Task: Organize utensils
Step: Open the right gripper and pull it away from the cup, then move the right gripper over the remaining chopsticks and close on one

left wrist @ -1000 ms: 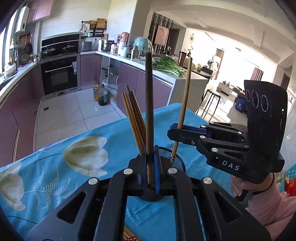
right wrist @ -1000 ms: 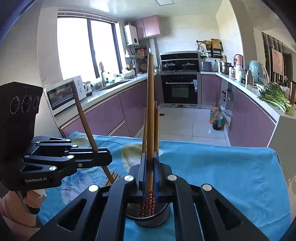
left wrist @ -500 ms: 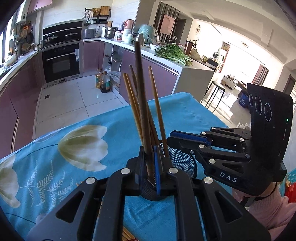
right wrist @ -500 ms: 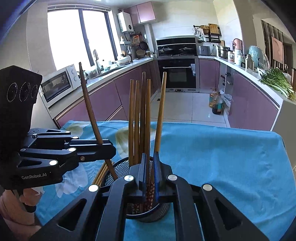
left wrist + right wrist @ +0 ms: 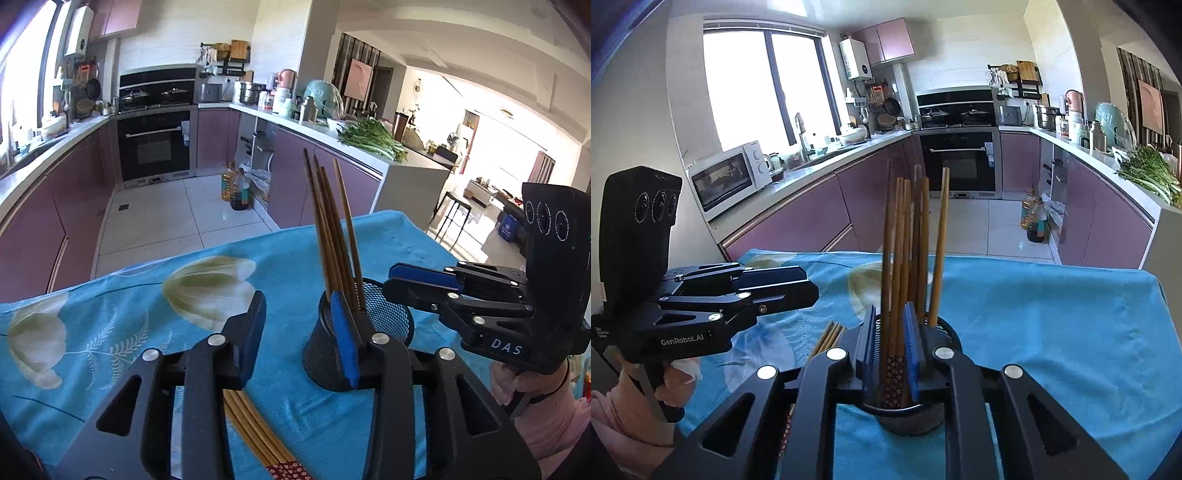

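Observation:
A black mesh holder (image 5: 332,350) stands on the blue tablecloth with several wooden chopsticks (image 5: 332,229) upright in it; it also shows in the right wrist view (image 5: 945,332). My left gripper (image 5: 299,336) is open and empty, its right finger in front of the holder. More chopsticks (image 5: 255,428) lie flat on the cloth under it. My right gripper (image 5: 890,343) is partly open over the holder, with chopsticks (image 5: 905,240) standing between its fingers. In the left wrist view the right gripper (image 5: 417,284) is over the holder's right rim.
The table is covered by a blue cloth with white flowers (image 5: 207,284). Its far edge (image 5: 997,258) drops to the kitchen floor. Purple cabinets and an oven (image 5: 960,162) stand beyond. The loose chopsticks also show in the right wrist view (image 5: 827,336).
My left gripper let go of its dark chopstick into the holder, opened wide and drew back. My right gripper released its chopstick into the holder and opened a little.

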`<state>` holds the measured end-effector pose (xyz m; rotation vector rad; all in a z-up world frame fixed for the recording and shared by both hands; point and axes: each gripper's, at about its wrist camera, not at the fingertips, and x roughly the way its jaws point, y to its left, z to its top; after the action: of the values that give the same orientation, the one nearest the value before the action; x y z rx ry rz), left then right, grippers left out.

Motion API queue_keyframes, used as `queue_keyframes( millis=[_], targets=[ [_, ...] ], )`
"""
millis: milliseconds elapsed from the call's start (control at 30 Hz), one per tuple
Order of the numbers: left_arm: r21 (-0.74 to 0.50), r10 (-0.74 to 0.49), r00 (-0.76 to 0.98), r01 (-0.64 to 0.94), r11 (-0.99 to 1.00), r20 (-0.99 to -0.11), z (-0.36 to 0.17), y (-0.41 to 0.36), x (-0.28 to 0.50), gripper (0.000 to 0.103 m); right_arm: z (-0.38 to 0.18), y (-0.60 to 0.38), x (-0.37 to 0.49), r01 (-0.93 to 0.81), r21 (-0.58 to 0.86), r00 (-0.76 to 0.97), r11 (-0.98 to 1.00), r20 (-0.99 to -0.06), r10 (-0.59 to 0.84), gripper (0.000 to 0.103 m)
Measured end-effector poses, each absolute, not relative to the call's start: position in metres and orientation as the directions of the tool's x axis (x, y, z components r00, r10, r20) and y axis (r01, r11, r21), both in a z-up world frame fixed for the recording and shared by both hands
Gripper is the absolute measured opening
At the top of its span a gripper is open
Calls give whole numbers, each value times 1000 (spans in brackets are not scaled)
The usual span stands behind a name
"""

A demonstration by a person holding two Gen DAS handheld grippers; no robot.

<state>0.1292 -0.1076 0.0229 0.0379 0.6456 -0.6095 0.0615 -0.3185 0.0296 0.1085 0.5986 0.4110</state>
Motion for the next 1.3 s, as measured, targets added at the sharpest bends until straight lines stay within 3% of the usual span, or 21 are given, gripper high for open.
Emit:
queue_keyframes(
  millis=[67, 167, 233, 333, 467, 733, 933, 1300],
  targets=[
    [-134, -496, 666, 518, 845, -558, 25, -92, 118, 39, 32, -311, 53, -379, 215, 740, 900, -514, 434, 23],
    [-110, -453, 711, 474, 874, -538, 24, -71, 105, 52, 29, -297, 40, -433, 215, 715, 875, -509, 479, 31],
    [-90, -413, 739, 436, 895, -532, 20, -57, 96, 55, 24, -288, 35, -457, 218, 695, 862, -517, 499, 34],
    [-88, -373, 755, 389, 917, -539, 10, -38, 86, 61, 8, -273, 31, -477, 219, 661, 851, -549, 512, 42],
    [-67, -310, 778, 328, 942, -546, -5, -22, 76, 76, -23, -256, 36, -471, 252, 598, 845, -613, 516, 43],
    [-44, -243, 755, 274, 961, -610, -40, -15, 69, 80, -59, -233, 40, -440, 250, 548, 863, -686, 478, 43],
    [-9, -206, 756, 256, 967, -622, -52, -18, 66, 91, -66, -228, 43, -424, 241, 539, 873, -707, 457, 43],
    [9, -190, 739, 257, 966, -646, -64, -21, 70, 91, -70, -221, 46, -408, 214, 544, 887, -723, 425, 43]
  ],
)
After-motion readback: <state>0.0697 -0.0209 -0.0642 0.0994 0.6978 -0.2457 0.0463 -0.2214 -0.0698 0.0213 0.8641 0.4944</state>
